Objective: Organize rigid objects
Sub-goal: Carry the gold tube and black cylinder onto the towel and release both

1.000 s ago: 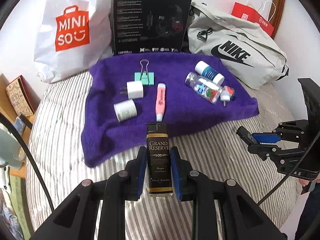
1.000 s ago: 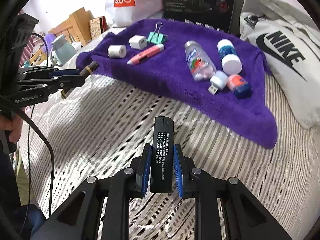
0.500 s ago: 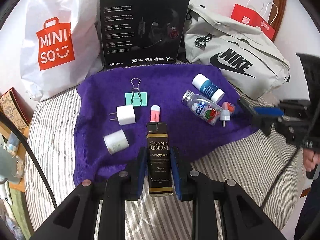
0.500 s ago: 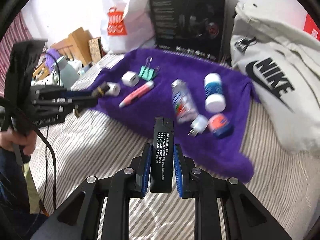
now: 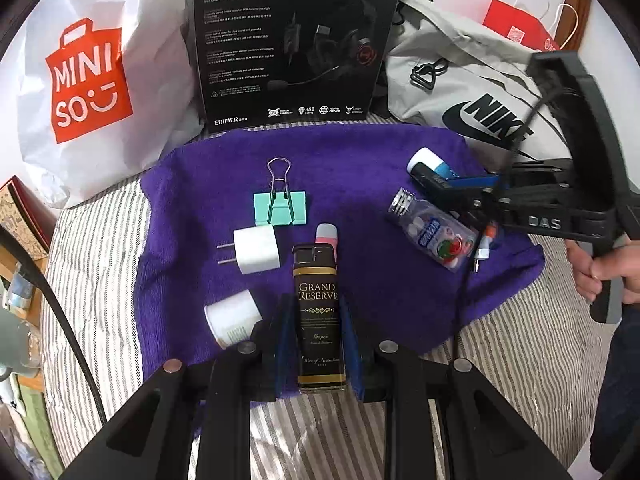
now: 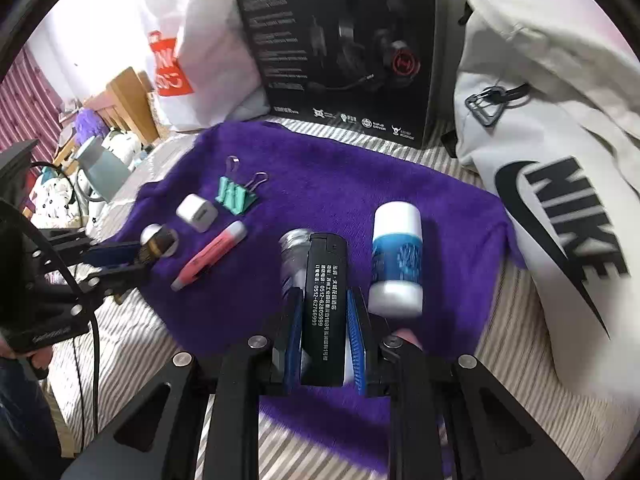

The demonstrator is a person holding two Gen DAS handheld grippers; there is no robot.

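My left gripper [image 5: 318, 320] is shut on a black Grand Reserve lighter [image 5: 319, 312], held over the front of the purple towel [image 5: 352, 160]. My right gripper [image 6: 324, 320] is shut on a plain black lighter [image 6: 324, 304], held over the towel's right side [image 6: 340, 184]. On the towel lie a teal binder clip [image 5: 280, 208], a white charger plug [image 5: 256, 250], a white roll [image 5: 232, 318], a pink marker [image 6: 212, 258], a clear candy bottle [image 5: 434, 232] and a white and blue tube [image 6: 396, 256]. The right gripper also shows in the left wrist view [image 5: 452, 186].
A black headset box [image 5: 296, 40], a white Miniso bag [image 5: 88, 76] and a grey Nike bag [image 5: 472, 92] stand behind the towel. A red paper bag [image 5: 516, 28] is at the far right. The striped bed cover [image 5: 520, 340] surrounds the towel.
Both grippers have moved forward over the purple towel, each still holding its lighter. The right gripper has come in above the candy bottle and tube.
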